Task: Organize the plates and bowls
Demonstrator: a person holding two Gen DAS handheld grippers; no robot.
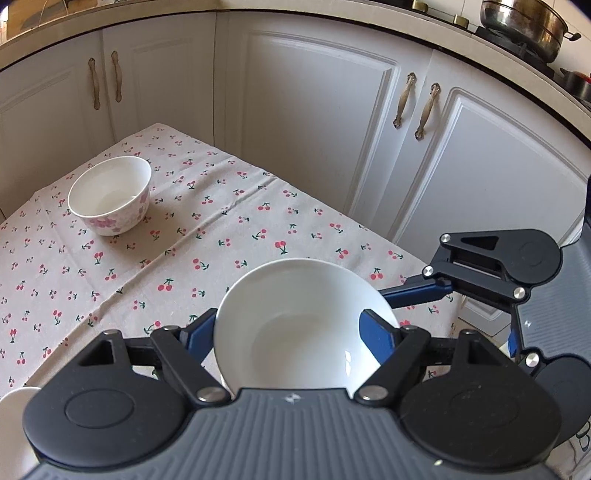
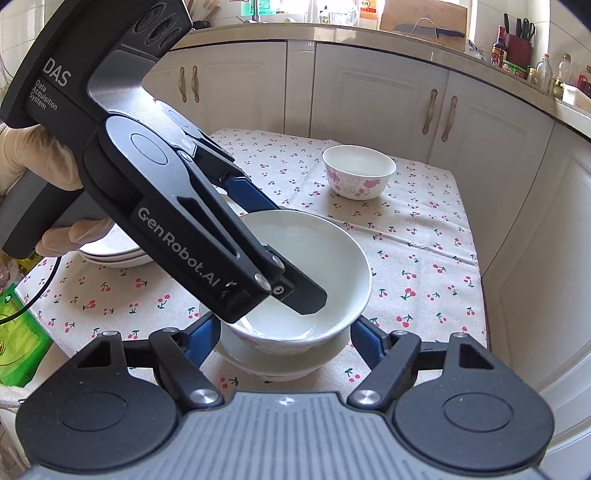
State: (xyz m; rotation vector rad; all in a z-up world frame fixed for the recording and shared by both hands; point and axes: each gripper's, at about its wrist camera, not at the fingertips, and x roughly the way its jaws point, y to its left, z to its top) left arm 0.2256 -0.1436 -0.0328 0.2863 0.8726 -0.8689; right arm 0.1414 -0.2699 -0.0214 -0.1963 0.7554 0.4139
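Observation:
A white bowl (image 1: 295, 325) with a pink flower pattern sits in another white bowl (image 2: 273, 360) on the cherry-print tablecloth (image 1: 207, 243). My left gripper (image 2: 291, 258) pinches the top bowl's rim, one finger inside (image 2: 303, 295), the other outside. My right gripper (image 2: 284, 339) is open, its blue fingers (image 2: 201, 341) either side of the stacked bowls, apart from them. A second flowered bowl (image 1: 110, 195) stands alone farther back; it also shows in the right wrist view (image 2: 358, 171).
A stack of white plates (image 2: 114, 251) lies behind the left gripper's body. White cabinet doors (image 1: 317, 122) stand just beyond the table's far edge. A steel pot (image 1: 521, 26) sits on the counter. A green packet (image 2: 18, 339) lies left of the table.

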